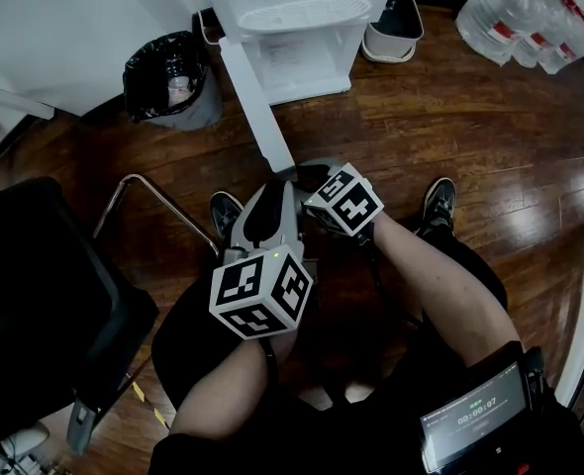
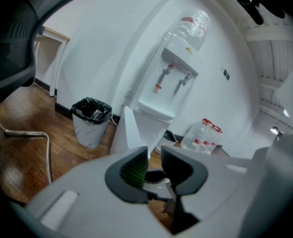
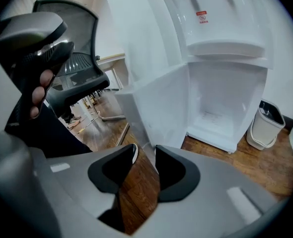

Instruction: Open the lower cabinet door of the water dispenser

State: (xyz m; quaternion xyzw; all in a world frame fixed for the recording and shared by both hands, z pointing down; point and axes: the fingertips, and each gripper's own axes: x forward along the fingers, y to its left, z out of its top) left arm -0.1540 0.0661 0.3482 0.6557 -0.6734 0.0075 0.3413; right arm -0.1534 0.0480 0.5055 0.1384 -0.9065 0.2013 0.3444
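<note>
The white water dispenser (image 1: 292, 28) stands at the top of the head view. Its lower cabinet door (image 1: 257, 117) is swung out to the left, and the cabinet inside (image 1: 307, 62) is bare and white. In the right gripper view the door (image 3: 156, 108) stands left of the hollow cabinet (image 3: 226, 103). My right gripper (image 3: 146, 155) is a short way in front of the door's edge, jaws apart with only floor between them. My left gripper (image 2: 154, 157) is further back, jaws slightly apart and empty, facing the dispenser (image 2: 174, 78). Both grippers hover above my knees, the left gripper (image 1: 272, 194) beside the right gripper (image 1: 307, 174).
A bin with a black bag (image 1: 171, 77) stands left of the dispenser, a small white bin (image 1: 396, 28) right of it. Large water bottles (image 1: 530, 18) lie at the top right. A black chair (image 1: 35, 295) with a metal frame (image 1: 158, 201) is on my left.
</note>
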